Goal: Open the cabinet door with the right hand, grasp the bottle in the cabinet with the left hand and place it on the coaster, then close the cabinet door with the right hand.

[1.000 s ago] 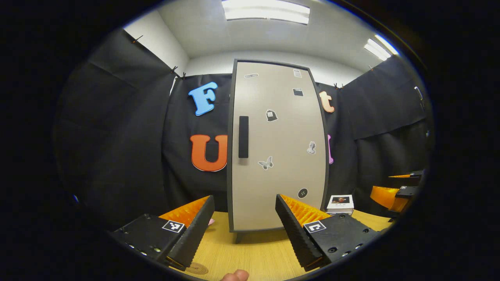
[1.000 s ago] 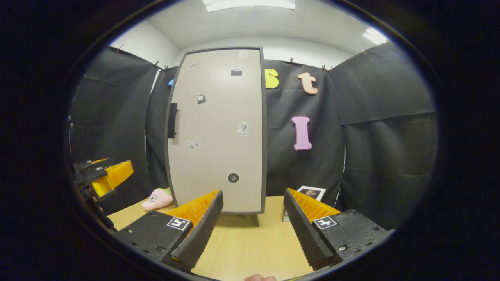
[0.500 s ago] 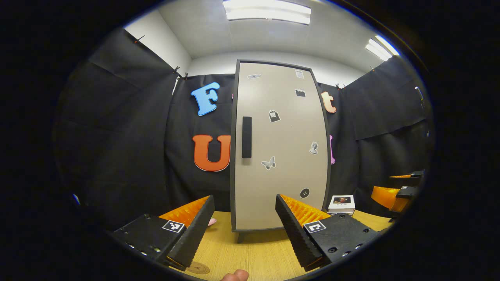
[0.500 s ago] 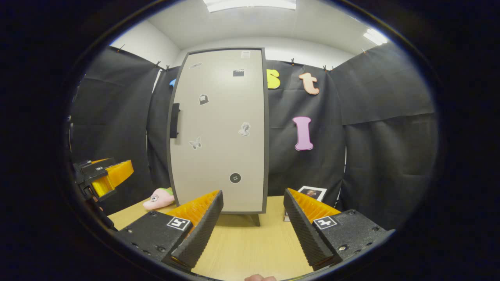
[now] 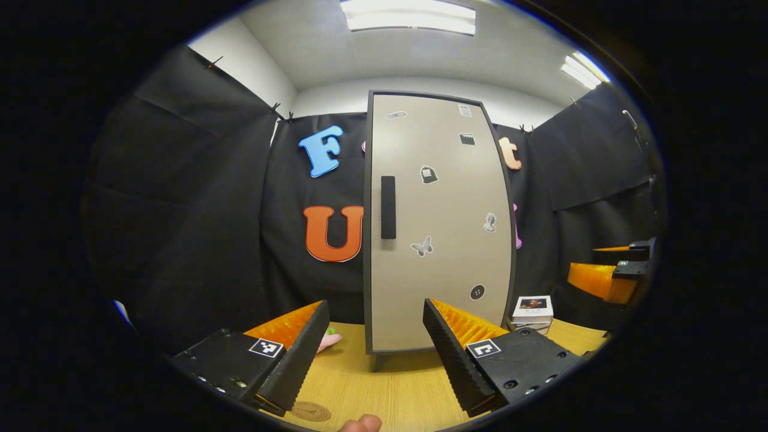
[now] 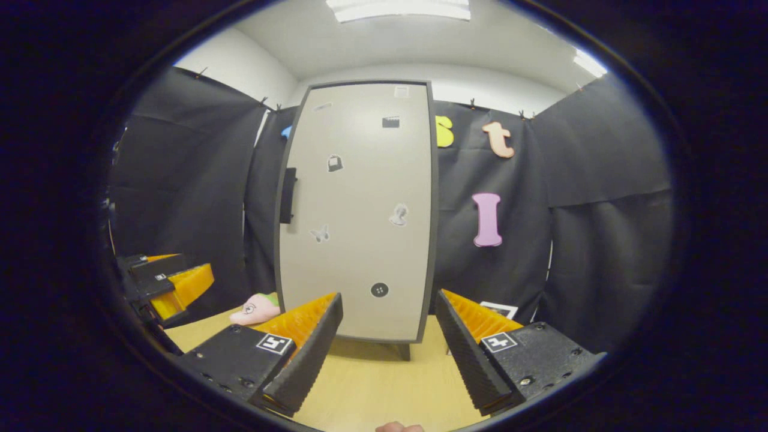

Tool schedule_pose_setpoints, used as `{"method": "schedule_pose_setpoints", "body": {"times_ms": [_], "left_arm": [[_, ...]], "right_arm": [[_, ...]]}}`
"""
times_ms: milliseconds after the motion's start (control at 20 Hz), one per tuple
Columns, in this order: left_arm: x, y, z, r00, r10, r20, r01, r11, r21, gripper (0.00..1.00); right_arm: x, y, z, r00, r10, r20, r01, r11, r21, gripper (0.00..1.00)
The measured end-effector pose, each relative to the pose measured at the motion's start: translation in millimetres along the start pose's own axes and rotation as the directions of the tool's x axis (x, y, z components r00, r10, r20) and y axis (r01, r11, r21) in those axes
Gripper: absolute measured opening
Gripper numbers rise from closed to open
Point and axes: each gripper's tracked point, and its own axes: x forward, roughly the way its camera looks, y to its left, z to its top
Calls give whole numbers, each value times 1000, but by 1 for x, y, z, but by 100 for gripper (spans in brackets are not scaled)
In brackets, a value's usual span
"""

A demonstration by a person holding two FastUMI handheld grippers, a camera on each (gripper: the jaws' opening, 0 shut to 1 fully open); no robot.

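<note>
Left to right in the left gripper view: the left gripper [image 5: 370, 345] hangs over the table [image 5: 396, 390] with its jaws wide and empty; the coaster [image 5: 310, 411] lies flat on the table just below it; the cabinet door [image 5: 441, 228] stands shut, its dark vertical handle [image 5: 388, 207] near the left edge; the right gripper [image 5: 609, 277] appears at the far right. In the right gripper view the right gripper [image 6: 389, 342] is likewise spread wide, holding nothing, well apart from the handle [image 6: 288, 195]. The bottle presumably stands behind the shut door, unseen. The door is probably rigid and light on its hinges; the handle's middle looks the best hold.
</note>
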Motion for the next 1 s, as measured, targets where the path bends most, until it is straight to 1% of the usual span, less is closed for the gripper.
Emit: {"method": "schedule_pose_setpoints", "body": {"times_ms": [100, 200, 350, 400, 450, 500, 550, 600, 700, 750, 800, 1000], "left_arm": [[-2, 1, 1, 1000, 6, 1, -6, 1000, -2, 95], [-5, 4, 0, 1000, 14, 2, -14, 1000, -1, 95], [-10, 8, 0, 1000, 30, 6, -30, 999, 11, 95], [-13, 9, 1, 999, 37, 7, -37, 999, 16, 95], [-15, 12, 1, 999, 45, 9, -45, 999, 20, 95], [-17, 14, 1, 999, 51, 8, -52, 998, 24, 95], [-19, 18, 0, 998, 58, 6, -59, 998, 29, 95], [-21, 21, 0, 998, 67, 5, -67, 997, 33, 95], [-25, 30, -2, 996, 88, 0, -88, 995, 38, 95], [-26, 35, -2, 995, 100, -3, -100, 994, 39, 95], [-27, 39, -2, 994, 113, -6, -112, 993, 38, 95], [-29, 56, -3, 989, 150, -10, -149, 988, 37, 95]], "right_arm": [[24, 20, 17, 997, 82, 1, -82, 997, 5, 99], [53, 39, 38, 987, 160, 8, -160, 987, 0, 99], [92, 71, 60, 971, 238, 16, -238, 971, -1, 99], [104, 84, 65, 965, 261, 16, -261, 965, -1, 97], [116, 98, 68, 957, 288, 14, -288, 958, -3, 99], [128, 113, 72, 949, 315, 14, -315, 949, -8, 99], [141, 126, 76, 941, 337, 16, -337, 942, -12, 97], [154, 138, 80, 935, 353, 15, -353, 936, -16, 99], [176, 160, 85, 923, 384, 3, -384, 923, -28, 99], [185, 170, 87, 918, 396, 1, -395, 918, -32, 97], [196, 179, 91, 916, 401, 2, -401, 916, -34, 99], [232, 202, 103, 914, 405, -10, -405, 913, -48, 98]]}}
